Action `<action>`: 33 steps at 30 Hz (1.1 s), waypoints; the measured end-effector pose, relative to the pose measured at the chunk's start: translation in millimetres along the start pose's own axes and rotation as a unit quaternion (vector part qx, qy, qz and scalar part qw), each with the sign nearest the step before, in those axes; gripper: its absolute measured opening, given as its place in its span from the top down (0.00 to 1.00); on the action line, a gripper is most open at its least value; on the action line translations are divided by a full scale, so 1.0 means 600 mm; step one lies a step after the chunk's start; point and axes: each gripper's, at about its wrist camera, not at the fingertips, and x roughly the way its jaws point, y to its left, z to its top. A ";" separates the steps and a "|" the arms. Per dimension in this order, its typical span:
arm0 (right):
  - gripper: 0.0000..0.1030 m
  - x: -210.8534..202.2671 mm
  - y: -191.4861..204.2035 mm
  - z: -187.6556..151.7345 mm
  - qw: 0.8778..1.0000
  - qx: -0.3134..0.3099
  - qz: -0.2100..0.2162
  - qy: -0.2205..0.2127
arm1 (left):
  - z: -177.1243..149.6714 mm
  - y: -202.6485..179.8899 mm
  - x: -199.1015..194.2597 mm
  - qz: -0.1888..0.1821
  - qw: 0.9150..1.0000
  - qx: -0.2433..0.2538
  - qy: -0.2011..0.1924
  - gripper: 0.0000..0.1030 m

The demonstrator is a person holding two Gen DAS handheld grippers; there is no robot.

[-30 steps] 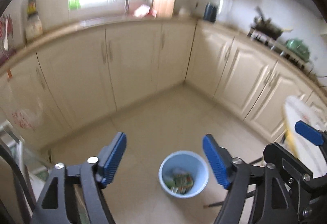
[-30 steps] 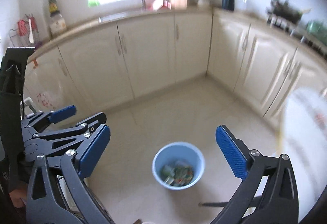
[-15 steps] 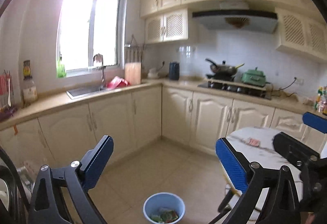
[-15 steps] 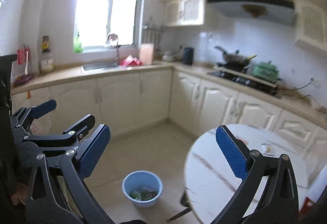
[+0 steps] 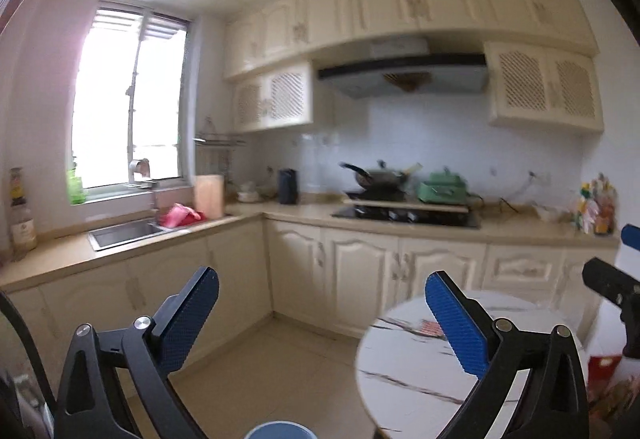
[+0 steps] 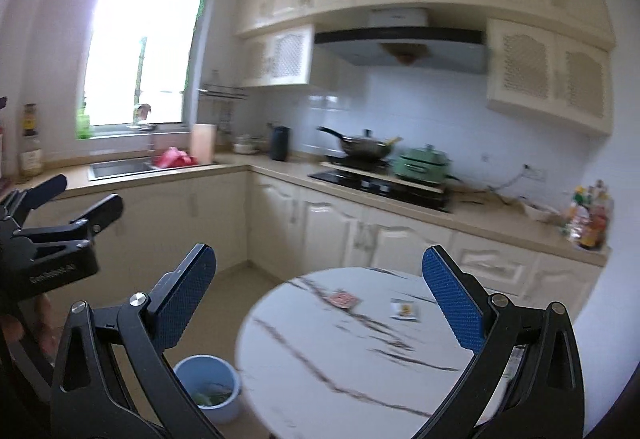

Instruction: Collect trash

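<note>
A round white marble table (image 6: 360, 351) stands just ahead of my right gripper (image 6: 319, 279), which is open with nothing between its blue pads. On the table lie a red wrapper (image 6: 343, 299) and a white and yellow wrapper (image 6: 406, 309). A blue bin (image 6: 208, 387) with scraps in it sits on the floor left of the table. My left gripper (image 5: 320, 303) is level and wide, its jaws still opening and empty. In its view the table (image 5: 408, 371) and the red wrapper (image 5: 431, 327) are at lower right, and the bin's rim (image 5: 278, 431) is at the bottom edge.
Cream cabinets and a beige counter run in an L behind the table. They carry a sink (image 6: 120, 167), a stove with a wok (image 6: 360, 147), a green pot (image 6: 424, 165) and bottles (image 6: 588, 215). A red box (image 5: 604, 371) sits on the floor right of the table.
Both views swung up from the floor and bin to the table and counters. The bin slid to the bottom of each view. The left jaws spread wider; the right jaws stayed wide.
</note>
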 end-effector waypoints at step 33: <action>0.00 0.695 -0.338 -0.338 0.921 0.095 -0.016 0.378 | -0.087 -0.242 0.801 -0.159 0.917 0.129 0.342 0.01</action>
